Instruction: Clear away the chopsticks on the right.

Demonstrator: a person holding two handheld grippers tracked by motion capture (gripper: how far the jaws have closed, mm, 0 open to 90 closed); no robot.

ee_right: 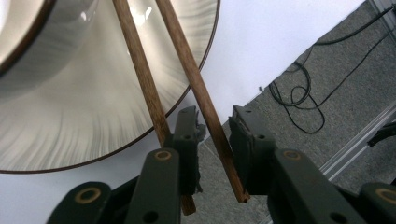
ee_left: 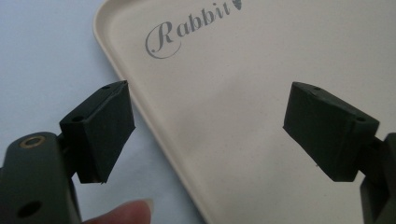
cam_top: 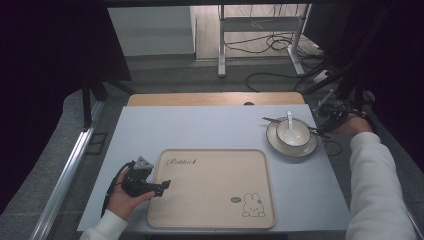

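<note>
My right gripper [cam_top: 322,129] [ee_right: 213,119] sits at the table's right edge, by a plate [cam_top: 280,146] [ee_right: 93,126] that carries a white bowl [cam_top: 294,134] [ee_right: 42,32] with a spoon [cam_top: 289,119]. Two wooden chopsticks [cam_top: 272,120] [ee_right: 187,60] lie across the plate. The end of one is in the narrow gap between the jaws, leaning on one pad with space to the other. The second chopstick passes behind the other jaw. My left gripper [cam_top: 160,180] [ee_left: 210,126] is wide open and holds nothing. It straddles the left rim of a beige tray [cam_top: 215,200] [ee_left: 233,70] printed "Rabbit".
The pale blue table [cam_top: 200,127] [ee_left: 46,46] ends just right of the plate, with grey floor and cables [ee_right: 303,107] below. A rabbit drawing [cam_top: 253,205] marks the tray's near right corner. A desk frame [cam_top: 260,30] stands beyond the table.
</note>
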